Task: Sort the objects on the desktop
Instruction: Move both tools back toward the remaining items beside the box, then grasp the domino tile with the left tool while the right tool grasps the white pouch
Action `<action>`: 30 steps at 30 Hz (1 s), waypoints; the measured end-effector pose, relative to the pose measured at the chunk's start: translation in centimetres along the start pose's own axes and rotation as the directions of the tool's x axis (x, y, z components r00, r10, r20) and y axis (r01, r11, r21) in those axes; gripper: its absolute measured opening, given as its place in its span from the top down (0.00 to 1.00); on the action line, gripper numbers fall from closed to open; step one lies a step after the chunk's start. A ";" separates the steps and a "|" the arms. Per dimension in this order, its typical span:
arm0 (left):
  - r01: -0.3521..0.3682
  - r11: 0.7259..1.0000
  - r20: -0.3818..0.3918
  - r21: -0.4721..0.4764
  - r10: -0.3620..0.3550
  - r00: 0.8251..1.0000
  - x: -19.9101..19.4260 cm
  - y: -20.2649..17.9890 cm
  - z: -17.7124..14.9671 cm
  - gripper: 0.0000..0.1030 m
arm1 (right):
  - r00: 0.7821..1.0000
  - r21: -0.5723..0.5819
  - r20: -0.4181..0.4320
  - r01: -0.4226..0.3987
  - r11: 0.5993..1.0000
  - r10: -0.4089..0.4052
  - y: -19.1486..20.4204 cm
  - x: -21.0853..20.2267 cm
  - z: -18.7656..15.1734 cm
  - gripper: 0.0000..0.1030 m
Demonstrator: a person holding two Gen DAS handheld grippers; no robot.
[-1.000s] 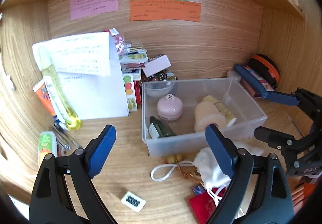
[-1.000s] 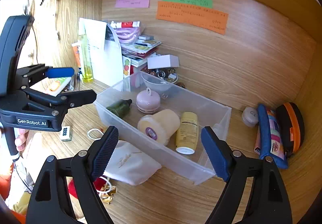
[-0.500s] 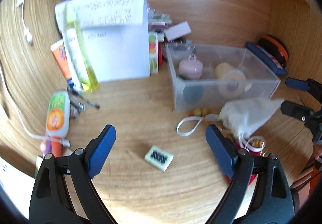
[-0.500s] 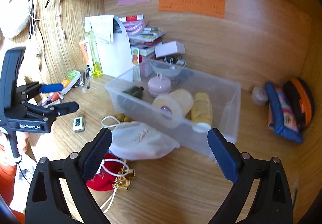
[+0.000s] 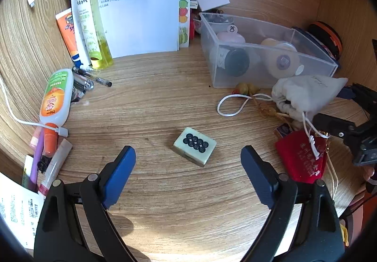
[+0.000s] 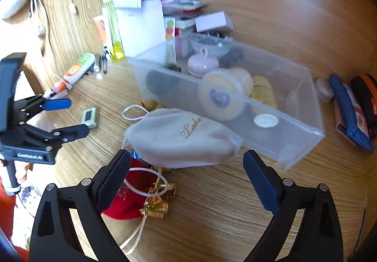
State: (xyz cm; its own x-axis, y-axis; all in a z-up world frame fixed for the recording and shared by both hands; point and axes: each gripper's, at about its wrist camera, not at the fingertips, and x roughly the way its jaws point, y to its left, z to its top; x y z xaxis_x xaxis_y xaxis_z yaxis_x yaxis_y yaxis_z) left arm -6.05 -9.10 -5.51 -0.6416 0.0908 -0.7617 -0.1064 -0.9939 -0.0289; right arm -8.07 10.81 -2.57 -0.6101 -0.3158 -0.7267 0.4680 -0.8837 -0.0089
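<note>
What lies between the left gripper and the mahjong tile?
Nothing: in the left wrist view only bare wooden desk separates the open left gripper from the mahjong tile.

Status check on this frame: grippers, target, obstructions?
Left gripper open, empty, over mahjong tile. Right gripper open, empty, at white pouch. Tile stands clear; pouch overlaps red pouch.

both views share desk (image 5: 165,102), close.

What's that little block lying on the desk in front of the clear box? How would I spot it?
Start at the clear plastic bin on the wooden desk and come toward the camera onto open wood. There lies a mahjong tile, alone, left of the white drawstring pouch. It is the only pale block with eight dark circles on top.
</note>
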 end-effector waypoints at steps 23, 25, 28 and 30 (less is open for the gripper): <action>-0.001 0.999 -0.024 0.044 0.002 1.000 1.6 0.3 0.8 0.45 | 0.998 0.056 -0.028 -0.060 0.997 0.062 -0.2 4.7 1.1 0.28; 0.001 0.999 -0.019 0.048 0.000 1.000 1.6 0.2 0.8 0.51 | 0.995 0.075 -0.034 -0.087 0.993 0.090 -0.6 4.9 1.1 0.33; 0.004 0.998 -0.010 0.056 -0.003 1.000 1.5 0.1 0.6 0.60 | 0.995 0.083 -0.023 -0.096 0.992 0.098 -0.7 4.7 1.1 0.39; -0.001 0.998 -0.007 0.058 0.001 1.000 1.4 0.0 0.6 0.62 | 0.995 0.085 -0.019 -0.100 0.991 0.102 -0.7 4.6 1.1 0.42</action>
State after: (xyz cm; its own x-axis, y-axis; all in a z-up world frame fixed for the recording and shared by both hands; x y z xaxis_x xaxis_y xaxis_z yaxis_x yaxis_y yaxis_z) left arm -7.37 -8.90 -6.21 -0.6361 0.0891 -0.7664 -0.1497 -0.9887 0.0093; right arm -11.90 9.64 -5.19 -0.5473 -0.3974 -0.7366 0.4705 -0.8739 0.1218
